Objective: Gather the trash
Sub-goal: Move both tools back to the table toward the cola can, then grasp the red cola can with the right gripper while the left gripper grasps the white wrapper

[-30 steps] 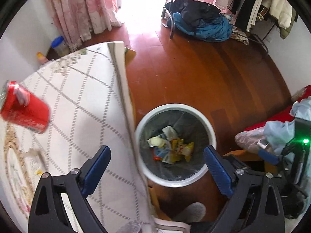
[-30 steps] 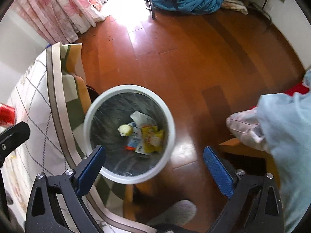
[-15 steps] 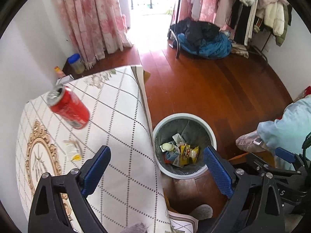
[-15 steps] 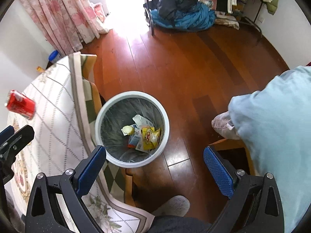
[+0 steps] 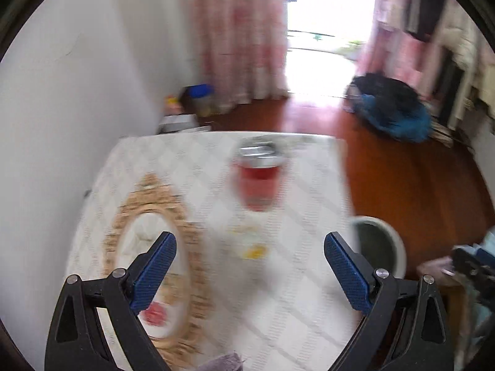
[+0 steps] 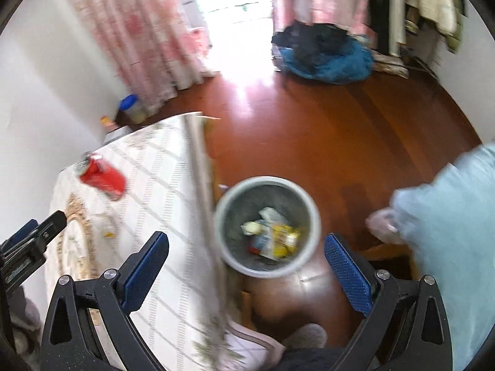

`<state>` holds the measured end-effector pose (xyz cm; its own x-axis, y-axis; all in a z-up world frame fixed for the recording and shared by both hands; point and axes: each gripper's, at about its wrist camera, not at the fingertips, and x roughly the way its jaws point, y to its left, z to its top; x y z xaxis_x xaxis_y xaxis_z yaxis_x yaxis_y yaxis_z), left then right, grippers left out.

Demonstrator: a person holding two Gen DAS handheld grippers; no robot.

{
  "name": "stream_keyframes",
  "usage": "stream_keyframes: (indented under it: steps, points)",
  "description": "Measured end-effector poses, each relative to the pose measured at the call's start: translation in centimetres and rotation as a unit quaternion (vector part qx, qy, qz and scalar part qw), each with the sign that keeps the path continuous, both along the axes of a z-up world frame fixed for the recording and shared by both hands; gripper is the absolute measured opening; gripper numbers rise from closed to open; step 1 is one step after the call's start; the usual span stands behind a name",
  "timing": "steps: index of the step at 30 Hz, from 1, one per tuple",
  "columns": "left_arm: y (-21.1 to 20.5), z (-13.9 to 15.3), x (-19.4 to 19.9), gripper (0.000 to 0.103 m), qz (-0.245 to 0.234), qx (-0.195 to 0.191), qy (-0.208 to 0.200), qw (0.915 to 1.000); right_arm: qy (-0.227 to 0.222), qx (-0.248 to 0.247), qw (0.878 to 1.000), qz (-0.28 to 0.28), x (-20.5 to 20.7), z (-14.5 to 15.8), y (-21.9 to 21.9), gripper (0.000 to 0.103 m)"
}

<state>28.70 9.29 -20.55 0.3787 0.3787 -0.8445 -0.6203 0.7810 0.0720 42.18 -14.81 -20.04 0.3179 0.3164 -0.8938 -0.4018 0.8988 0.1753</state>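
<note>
Left wrist view: the left gripper (image 5: 249,264), jaws spread wide and empty, faces a red soda can (image 5: 258,179) standing toward the far edge of the quilted table (image 5: 294,309), apparently lined up for a grab; a small scrap (image 5: 253,250) lies nearer.

Right wrist view: the right gripper (image 6: 246,261), also spread and empty, hangs over the trash bin (image 6: 267,227) beside the table's right edge, wrappers (image 6: 275,238) already inside.
</note>
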Motion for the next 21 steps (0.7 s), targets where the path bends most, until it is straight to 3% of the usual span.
stream_keyframes:
  steps: [5, 11, 15, 21]
  points:
    - [7.3, -5.4, -3.2, 0.098, 0.063, 0.002, 0.056, 0.9965, -0.014, 0.018, 0.996, 0.082, -0.8, -2.3, 9.6, 0.102]
    - [11.9, -11.1, -3.3, 0.098, 0.094, -0.009, 0.101, 0.9904, -0.021, 0.022, 0.989, 0.145, -1.3, -5.6, 19.4, 0.102]
    - [13.5, -13.0, -3.0, 0.098, 0.100, -0.018, 0.114, 0.9884, -0.040, 0.000, 0.982, 0.182, -1.5, -7.7, 25.4, 0.102]
    - [14.2, -14.1, -3.4, 0.098, 0.103, -0.031, 0.121, 0.9869, -0.037, 0.000, 0.981, 0.193, -0.8, -10.3, 30.1, 0.102]
